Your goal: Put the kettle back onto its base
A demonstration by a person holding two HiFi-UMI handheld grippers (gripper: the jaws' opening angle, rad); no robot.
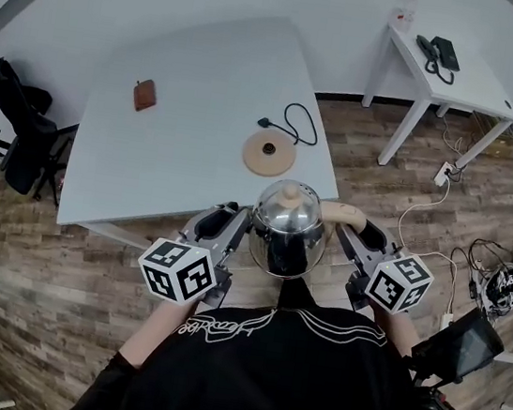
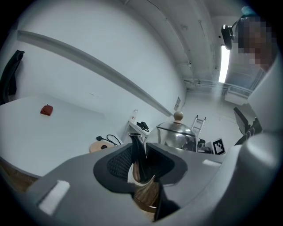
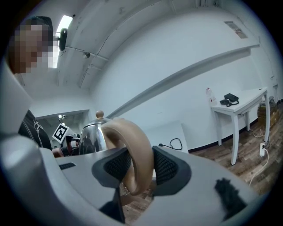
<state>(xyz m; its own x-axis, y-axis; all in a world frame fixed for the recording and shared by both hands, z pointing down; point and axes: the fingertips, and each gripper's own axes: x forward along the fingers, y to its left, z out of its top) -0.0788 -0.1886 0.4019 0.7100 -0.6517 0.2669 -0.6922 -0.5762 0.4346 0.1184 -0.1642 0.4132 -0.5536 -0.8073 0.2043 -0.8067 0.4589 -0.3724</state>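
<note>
A steel kettle was held aloft by the worktop's near edge. The left hand-held gripper clamped its spout, and the right hand-held gripper clamped its tan handle. The round base lay at twelve o'clock from it.

Bright, even light; a long white ceiling tube lamp glares. Fisheye curves the edges, corners fall black, near foreground blurs.

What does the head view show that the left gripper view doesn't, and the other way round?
Only the head view: the right claw shut on the wooden handle, and the power strip on the floor. Only the left gripper view: the spout clamped in the left claw, a ceiling light, a stepladder. Both: the kettle, its base on the white table, the small brown thing.
</note>
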